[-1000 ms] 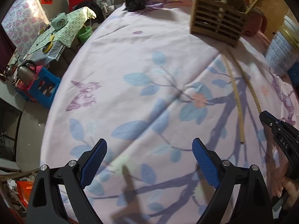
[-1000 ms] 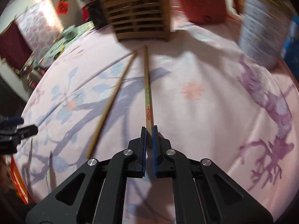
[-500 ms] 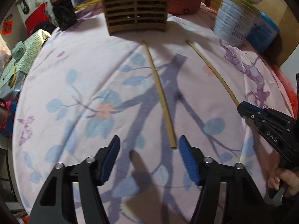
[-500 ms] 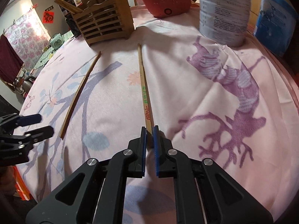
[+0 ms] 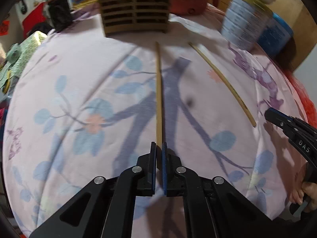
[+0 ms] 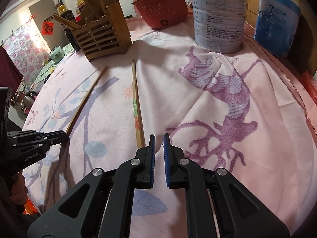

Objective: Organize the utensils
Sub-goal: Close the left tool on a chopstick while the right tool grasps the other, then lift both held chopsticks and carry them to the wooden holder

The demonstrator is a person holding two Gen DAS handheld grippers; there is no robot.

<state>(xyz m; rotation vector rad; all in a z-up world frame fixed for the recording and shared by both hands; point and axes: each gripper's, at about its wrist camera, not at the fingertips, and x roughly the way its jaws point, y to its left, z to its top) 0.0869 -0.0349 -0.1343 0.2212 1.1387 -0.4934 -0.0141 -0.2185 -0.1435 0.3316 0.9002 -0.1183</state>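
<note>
L gripper point(image 5: 159, 148) is clamping the near end of the plain chopstick point(image 5: 159, 99), jaws pinched tight on it at lower centre of the left wrist view; the stick is running straight up the frame from the pads toward the slatted wooden holder point(image 5: 135, 13) at top centre, lying on the pink floral cloth point(image 5: 79, 69). In the right wrist view, R gripper point(image 6: 158, 140) is sitting at lower centre w/ jaws nearly closed, a narrow gap showing btwn the blue pads and nothing in it. The printed chopstick point(image 6: 136, 103) is lying just left of the left pad, its near end beside the tip but not btwn the pads; its far end is pointing up-frame toward the holder point(image 6: 101, 37), which is standing upper left w/ other sticks poking out. The plain chopstick point(image 6: 85, 101) is slanting at left, its low end meeting the L gripper point(image 6: 63, 136) at left edge. Red pot point(image 6: 162, 10) and tin can point(image 6: 218, 17) are standing along the top.
</note>
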